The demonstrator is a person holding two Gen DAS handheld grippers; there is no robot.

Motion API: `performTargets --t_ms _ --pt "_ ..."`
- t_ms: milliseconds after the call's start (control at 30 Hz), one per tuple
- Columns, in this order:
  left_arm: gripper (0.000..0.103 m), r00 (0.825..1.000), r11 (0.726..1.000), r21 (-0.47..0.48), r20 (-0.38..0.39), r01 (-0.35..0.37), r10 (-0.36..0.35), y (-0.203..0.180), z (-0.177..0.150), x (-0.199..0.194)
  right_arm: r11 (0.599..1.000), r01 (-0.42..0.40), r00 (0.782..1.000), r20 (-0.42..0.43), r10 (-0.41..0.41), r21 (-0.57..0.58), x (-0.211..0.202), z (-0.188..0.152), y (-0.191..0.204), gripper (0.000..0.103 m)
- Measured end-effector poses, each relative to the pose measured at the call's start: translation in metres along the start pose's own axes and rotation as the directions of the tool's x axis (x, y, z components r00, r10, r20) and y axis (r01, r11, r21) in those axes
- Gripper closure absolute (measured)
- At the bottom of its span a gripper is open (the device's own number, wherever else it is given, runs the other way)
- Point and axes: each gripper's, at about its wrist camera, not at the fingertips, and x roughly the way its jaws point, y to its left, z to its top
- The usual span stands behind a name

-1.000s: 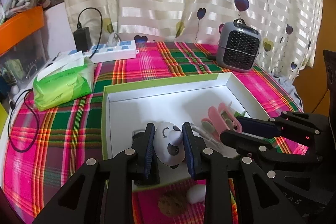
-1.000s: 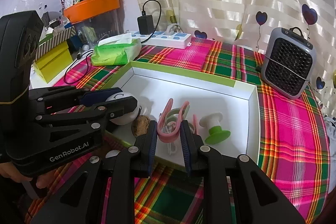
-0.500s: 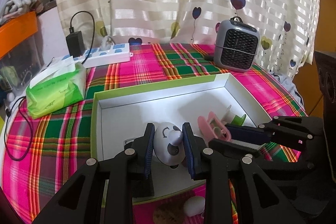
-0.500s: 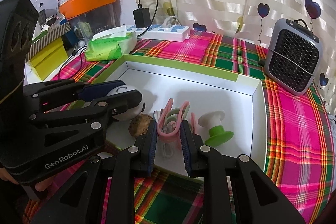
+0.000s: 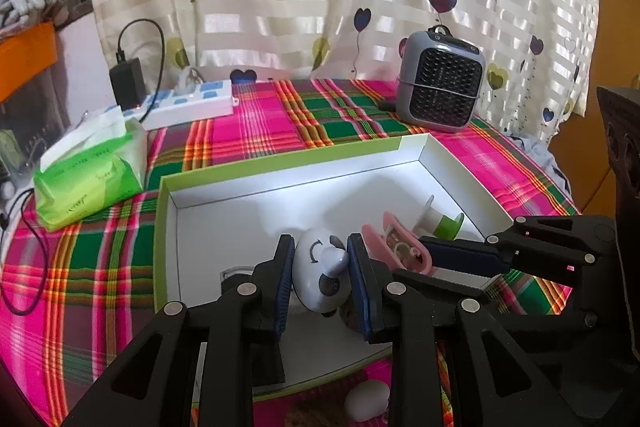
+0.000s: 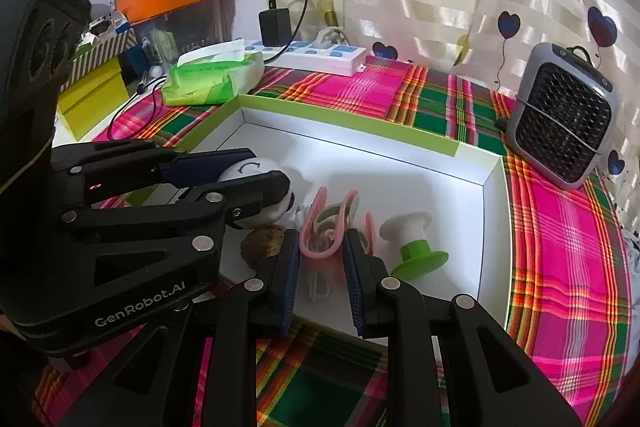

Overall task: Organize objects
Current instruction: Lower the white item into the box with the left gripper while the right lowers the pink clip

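Note:
My left gripper is shut on a white round panda-faced toy, held over the near left part of a white box with a green rim. Right beside it, my right gripper is shut on a pink clip, low over the box floor with a white cord hanging under it. In the right wrist view the left gripper and its toy stand at the left. A green and white spool and a brown nut lie in the box.
A grey heater stands behind the box at the right, with a green tissue pack and a power strip at the back left. A white egg-shaped thing lies on the plaid cloth before the box. Clutter lines the left edge.
Both grippers keep their hold and hardly move. The views have drifted a little, and the brown nut shows more from behind the left gripper.

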Motion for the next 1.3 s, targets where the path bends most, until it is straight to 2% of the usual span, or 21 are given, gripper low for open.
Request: performTargets --t_ms 367,600,1300 --pt "0.078 1.0 1.0 0.007 -0.017 0.014 -0.013 -0.002 -0.001 0.002 1.0 0.013 1.0 0.001 -0.013 -0.016 -0.001 -0.002 0.001 0.079" --pt "0.076 0.999 0.999 0.01 -0.016 0.033 -0.033 -0.002 -0.001 0.002 0.999 0.027 1.0 0.01 -0.026 -0.025 -0.004 -0.003 0.002 0.072" --pt "0.074 1.0 1.0 -0.011 0.002 0.016 -0.016 0.001 -0.003 -0.015 0.998 0.048 0.997 0.062 -0.046 -0.03 -0.025 -0.004 0.008 0.071"
